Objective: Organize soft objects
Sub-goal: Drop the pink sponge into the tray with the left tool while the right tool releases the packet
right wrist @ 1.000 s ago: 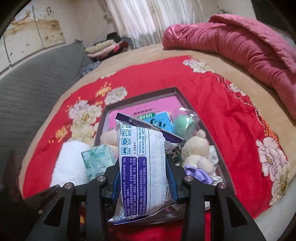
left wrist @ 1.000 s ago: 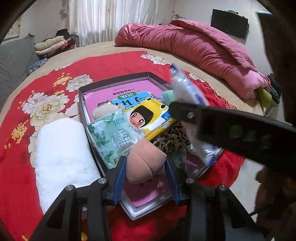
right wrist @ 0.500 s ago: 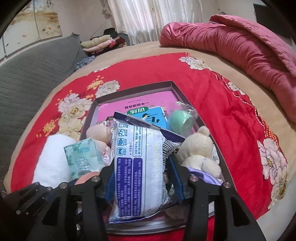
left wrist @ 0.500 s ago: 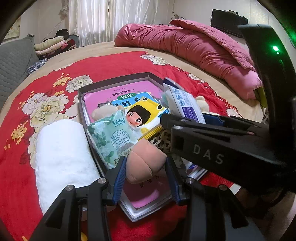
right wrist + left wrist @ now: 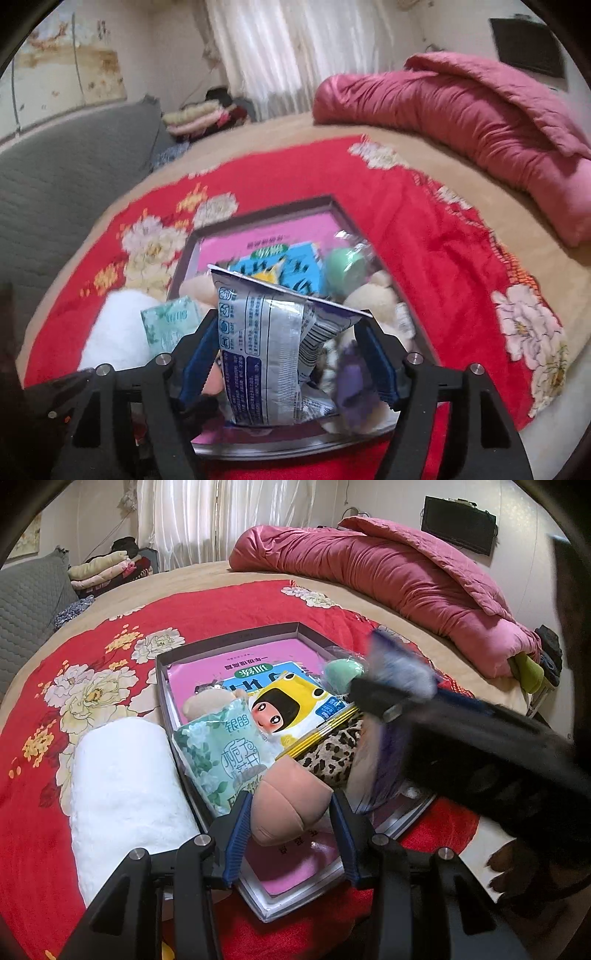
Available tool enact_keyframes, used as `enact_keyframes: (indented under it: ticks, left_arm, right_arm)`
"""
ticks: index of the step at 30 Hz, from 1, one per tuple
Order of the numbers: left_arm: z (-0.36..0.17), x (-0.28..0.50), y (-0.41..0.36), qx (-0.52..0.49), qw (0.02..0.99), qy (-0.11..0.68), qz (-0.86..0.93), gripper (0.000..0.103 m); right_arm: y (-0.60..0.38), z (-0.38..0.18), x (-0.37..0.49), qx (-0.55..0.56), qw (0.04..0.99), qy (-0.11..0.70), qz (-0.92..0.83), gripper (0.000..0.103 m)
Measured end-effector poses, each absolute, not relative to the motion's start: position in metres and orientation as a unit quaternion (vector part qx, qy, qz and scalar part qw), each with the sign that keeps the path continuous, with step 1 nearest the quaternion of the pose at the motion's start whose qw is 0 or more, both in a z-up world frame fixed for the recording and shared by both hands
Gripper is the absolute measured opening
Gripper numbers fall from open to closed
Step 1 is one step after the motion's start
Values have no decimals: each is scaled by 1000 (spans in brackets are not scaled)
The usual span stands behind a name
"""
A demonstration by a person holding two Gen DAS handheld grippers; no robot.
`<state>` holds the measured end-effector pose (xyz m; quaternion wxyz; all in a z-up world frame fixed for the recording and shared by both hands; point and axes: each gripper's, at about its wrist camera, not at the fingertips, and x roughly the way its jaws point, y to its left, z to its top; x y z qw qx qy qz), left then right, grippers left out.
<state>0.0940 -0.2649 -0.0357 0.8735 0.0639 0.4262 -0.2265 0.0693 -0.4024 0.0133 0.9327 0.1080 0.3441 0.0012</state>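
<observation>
A shallow grey box (image 5: 229, 638) (image 5: 258, 214) lies on the red flowered blanket, holding pink and blue booklets, a green tissue pack (image 5: 221, 753), a yellow cartoon pack (image 5: 291, 709), a leopard cloth (image 5: 332, 753), a mint ball (image 5: 345, 264) and a cream teddy (image 5: 373, 302). My left gripper (image 5: 291, 823) is shut on a peach plush piece (image 5: 288, 805) over the box's near end. My right gripper (image 5: 286, 360) has its jaws spread wide; the white-and-blue plastic pack (image 5: 266, 354) stands between them, touching neither clearly. In the left wrist view the right gripper is a blurred dark bar.
A white rolled towel (image 5: 122, 797) lies left of the box. A pink quilt (image 5: 388, 576) is heaped at the far right. Folded clothes (image 5: 107, 565) and a grey sofa (image 5: 55, 184) are at the far left. The bed's edge is near right.
My right gripper's jaws have opened wider around the plastic pack, which has tilted and crumpled, and the gripper is moving, blurred. My left gripper has stayed put on the peach plush.
</observation>
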Motion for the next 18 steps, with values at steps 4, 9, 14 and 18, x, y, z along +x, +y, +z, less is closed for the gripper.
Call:
enact_keyframes:
  ticks: [4, 9, 14, 18]
  left_arm:
    - [-35, 94, -266, 66, 873, 428, -226, 48]
    - [-34, 95, -268, 64, 872, 429, -228, 50]
    - [-35, 94, -272, 73, 872, 428, -225, 54]
    - [-34, 94, -273, 69, 870, 429, -232, 55]
  right_arm:
    - [-424, 24, 56, 147, 940, 307, -23, 75]
    - [-426, 13, 67, 144, 930, 337, -27, 76]
    - [-412, 4, 84, 111, 927, 357, -17, 76]
    - [-411, 8, 82, 122, 932, 340, -7, 76]
